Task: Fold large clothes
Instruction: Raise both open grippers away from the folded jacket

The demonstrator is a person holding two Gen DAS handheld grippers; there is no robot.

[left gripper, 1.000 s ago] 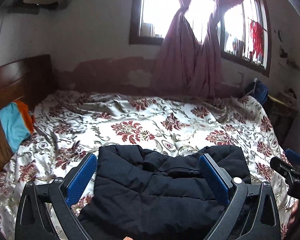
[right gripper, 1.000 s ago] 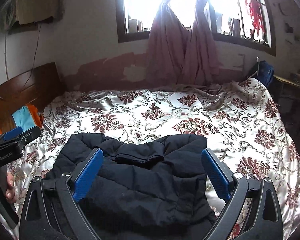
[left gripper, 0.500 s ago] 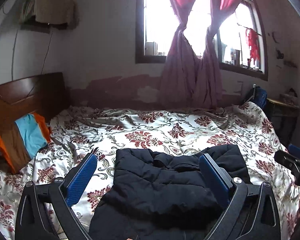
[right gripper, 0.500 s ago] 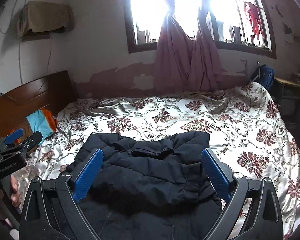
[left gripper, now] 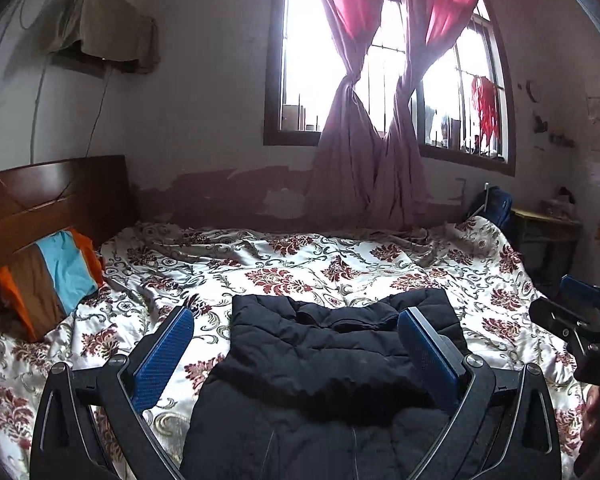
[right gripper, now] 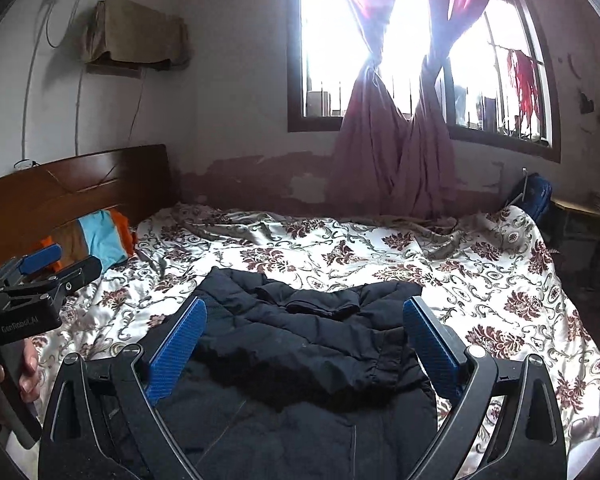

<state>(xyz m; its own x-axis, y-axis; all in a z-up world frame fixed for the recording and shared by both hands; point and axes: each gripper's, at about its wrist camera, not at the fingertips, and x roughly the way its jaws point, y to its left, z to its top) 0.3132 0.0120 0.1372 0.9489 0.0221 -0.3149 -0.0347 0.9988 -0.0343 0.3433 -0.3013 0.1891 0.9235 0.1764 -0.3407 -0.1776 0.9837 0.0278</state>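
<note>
Both my left gripper (left gripper: 296, 354) and right gripper (right gripper: 304, 354) hang jaws wide apart, holding nothing, above the black puffer jacket (left gripper: 332, 364) lying partly folded on the near side of the bed. I judge I'm between folds; next I need to grab an edge. Floral bedspread (left gripper: 340, 264), striped pillow (left gripper: 56, 276), wooden headboard (left gripper: 52, 196), knotted curtains (left gripper: 372, 160) at the window.

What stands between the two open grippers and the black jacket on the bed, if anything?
Nothing visible does. The black jacket lies on the floral bedspread directly ahead of the left gripper and the right gripper, both open. The striped pillow lies well aside, by the headboard.
</note>
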